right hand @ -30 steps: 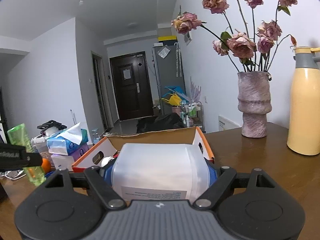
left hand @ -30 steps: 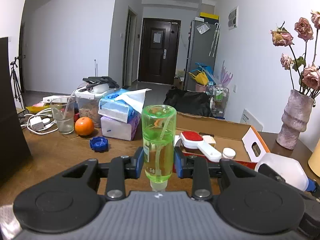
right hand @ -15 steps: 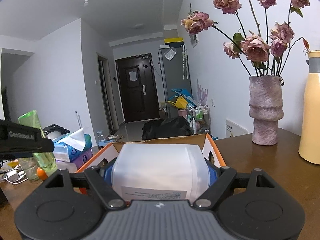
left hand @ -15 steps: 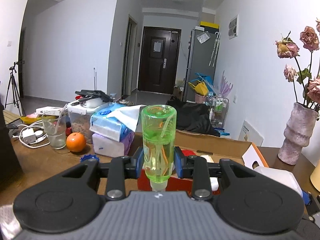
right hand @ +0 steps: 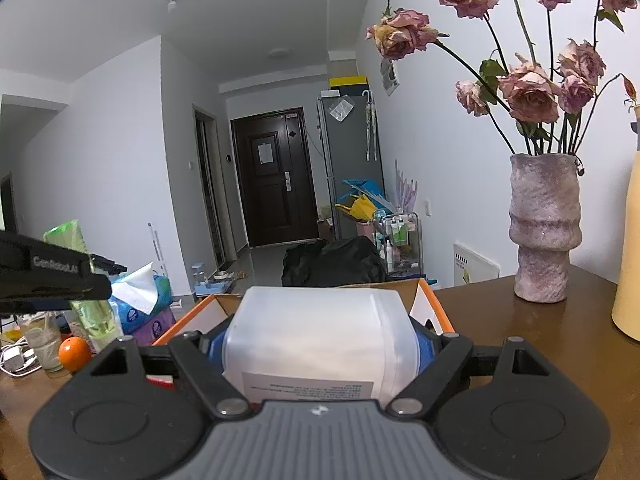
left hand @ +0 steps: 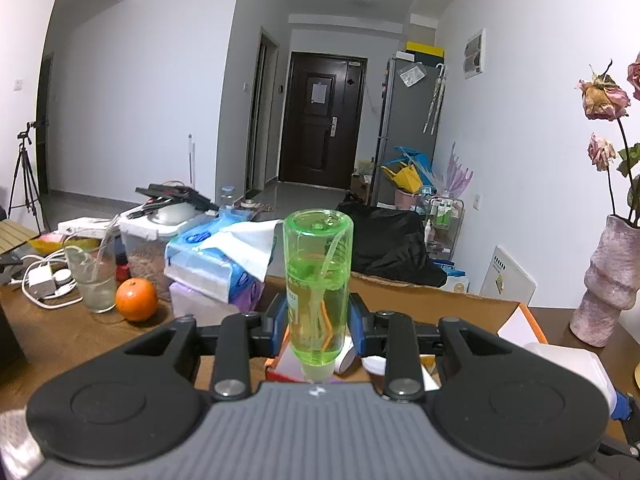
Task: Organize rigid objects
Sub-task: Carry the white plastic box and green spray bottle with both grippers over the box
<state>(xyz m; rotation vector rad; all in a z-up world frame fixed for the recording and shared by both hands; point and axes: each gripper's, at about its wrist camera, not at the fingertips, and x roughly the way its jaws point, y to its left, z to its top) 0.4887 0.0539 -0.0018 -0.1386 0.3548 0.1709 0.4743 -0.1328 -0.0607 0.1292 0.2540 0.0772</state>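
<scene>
A: What's the left gripper (left hand: 319, 322) got?

B: A green transparent bottle (left hand: 318, 284), held upside down: neck toward the camera, base up. The blue pads (left hand: 280, 322) are clamped on its lower body, jaws at their narrowest. It hangs in the air above the near edge of the cardboard box (left hand: 436, 300) on the tabletop (left hand: 60, 336).

A: How will it handle?

B: I'd say a stiff plastic wall, smooth and a bit slick. It looks partly full of yellowish liquid, so the weight will shift if it tips. With the grip low on the inverted body, most of the bottle stands above the pads, so it could pivot. Taking it nearer the middle would be steadier.

A: And the right gripper (right hand: 320, 350)?

B: Jaws spread wide, closed on a white translucent plastic jug (right hand: 320, 332) with a printed label, held in front of the same box (right hand: 426, 306). It's bulky, and its thin walls may flex under pressure. How full it is I can't tell. Gripping across the flat sides, as now, seems the sound choice.
</scene>
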